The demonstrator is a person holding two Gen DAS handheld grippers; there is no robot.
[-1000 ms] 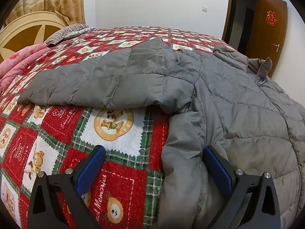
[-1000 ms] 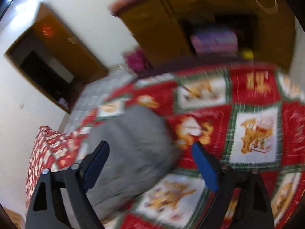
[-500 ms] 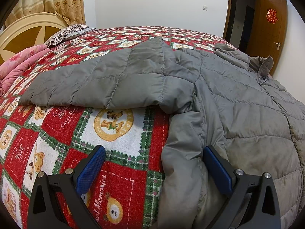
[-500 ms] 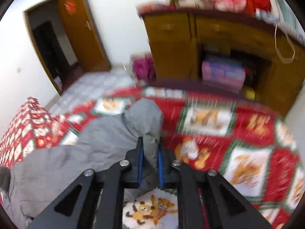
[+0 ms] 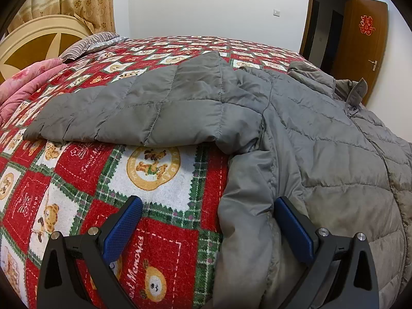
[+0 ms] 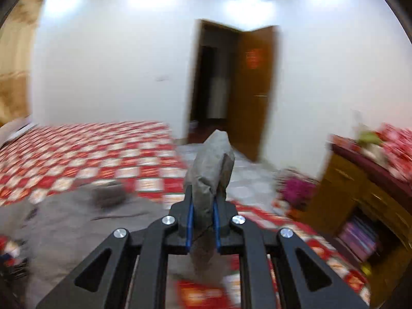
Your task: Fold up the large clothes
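Note:
A grey quilted jacket point(image 5: 322, 141) lies spread on the red teddy-bear bedspread point(image 5: 77, 180), one sleeve point(image 5: 123, 108) stretched out to the left. My left gripper point(image 5: 206, 221) is open and low over the bed, straddling the jacket's left side edge; its right finger point(image 5: 293, 221) rests on the fabric. My right gripper point(image 6: 202, 200) is shut on the end of the jacket's other sleeve point(image 6: 213, 164), lifted above the bed; the jacket body point(image 6: 77, 219) lies blurred below to the left.
A pink quilt point(image 5: 23, 82), a striped pillow point(image 5: 87, 43) and a round headboard point(image 5: 33, 38) are at the far left. A brown door point(image 6: 255, 90) stands open. A wooden cabinet point(image 6: 365, 200) stands right of the bed.
My right gripper has closed on the sleeve end, lifted it and swung round toward the door. My left gripper has stayed open in place.

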